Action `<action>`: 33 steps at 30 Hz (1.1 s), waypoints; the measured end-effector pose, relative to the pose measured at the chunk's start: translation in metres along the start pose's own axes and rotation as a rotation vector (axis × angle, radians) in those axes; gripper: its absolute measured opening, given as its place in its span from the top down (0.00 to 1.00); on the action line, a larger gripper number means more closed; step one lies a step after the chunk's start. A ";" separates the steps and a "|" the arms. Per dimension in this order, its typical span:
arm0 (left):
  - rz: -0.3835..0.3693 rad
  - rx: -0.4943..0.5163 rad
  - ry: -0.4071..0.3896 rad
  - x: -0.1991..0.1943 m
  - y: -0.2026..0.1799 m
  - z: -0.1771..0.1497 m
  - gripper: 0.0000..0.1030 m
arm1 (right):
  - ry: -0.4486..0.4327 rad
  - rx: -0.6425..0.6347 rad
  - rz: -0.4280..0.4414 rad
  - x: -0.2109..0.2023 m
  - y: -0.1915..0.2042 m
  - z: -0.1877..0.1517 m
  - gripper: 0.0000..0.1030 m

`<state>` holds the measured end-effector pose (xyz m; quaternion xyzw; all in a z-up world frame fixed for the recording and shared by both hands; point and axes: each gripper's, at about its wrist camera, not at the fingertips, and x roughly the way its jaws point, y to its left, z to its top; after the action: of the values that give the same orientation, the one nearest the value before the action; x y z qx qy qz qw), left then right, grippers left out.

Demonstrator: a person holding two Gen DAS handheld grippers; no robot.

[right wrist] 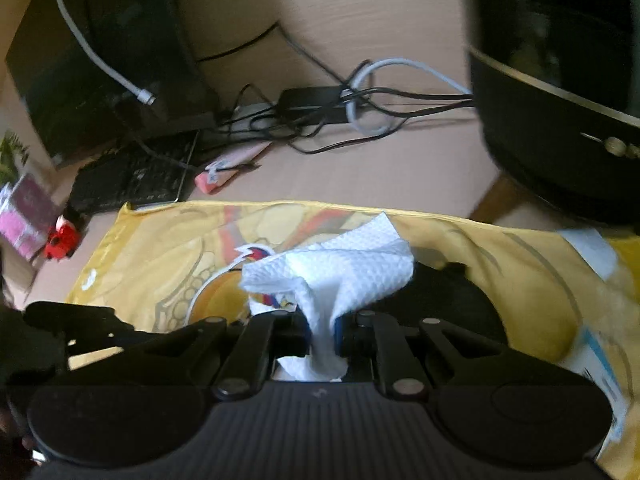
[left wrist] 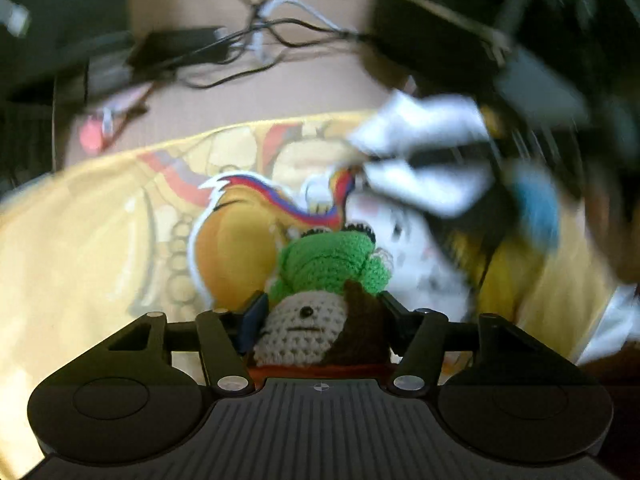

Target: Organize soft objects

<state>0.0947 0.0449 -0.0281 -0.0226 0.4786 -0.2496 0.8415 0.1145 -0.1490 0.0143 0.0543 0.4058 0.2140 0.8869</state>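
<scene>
A crocheted doll (left wrist: 320, 300) with a cream face, brown hair and green body sits between the fingers of my left gripper (left wrist: 320, 312), which is shut on it, above a yellow printed cloth (left wrist: 100, 240). My right gripper (right wrist: 322, 332) is shut on a white paper towel (right wrist: 340, 272) that bunches up ahead of the fingers, over the same yellow cloth (right wrist: 160, 248). In the left wrist view the right gripper (left wrist: 460, 156) and the towel (left wrist: 420, 128) appear blurred at the upper right. A white patterned soft item (left wrist: 420, 248) lies behind the doll.
The beige desk (right wrist: 380, 168) carries tangled cables (right wrist: 320, 120), a black adapter (right wrist: 312, 98), a black keyboard (right wrist: 132, 176), a pink object (right wrist: 228, 168), a small red toy (right wrist: 60, 240), a dark box (right wrist: 108, 60) at the left and a black rounded appliance (right wrist: 560, 80) at the right.
</scene>
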 end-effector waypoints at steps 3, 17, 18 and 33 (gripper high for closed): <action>-0.060 -0.183 -0.041 -0.001 0.023 0.008 0.38 | -0.012 0.008 -0.003 -0.010 -0.001 -0.005 0.88; 0.063 -0.671 -0.153 -0.036 0.121 -0.024 0.13 | 0.214 -0.358 0.220 0.028 0.091 -0.027 0.88; 0.072 -0.683 -0.159 -0.038 0.125 -0.025 0.13 | 0.224 -0.371 0.233 0.035 0.095 -0.023 0.88; 0.146 -0.715 -0.178 -0.045 0.148 -0.030 0.08 | 0.216 -0.255 0.207 0.095 0.090 0.023 0.77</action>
<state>0.1106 0.2004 -0.0498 -0.3024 0.4607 -0.0034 0.8344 0.1560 -0.0259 -0.0124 -0.0400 0.4607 0.3584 0.8110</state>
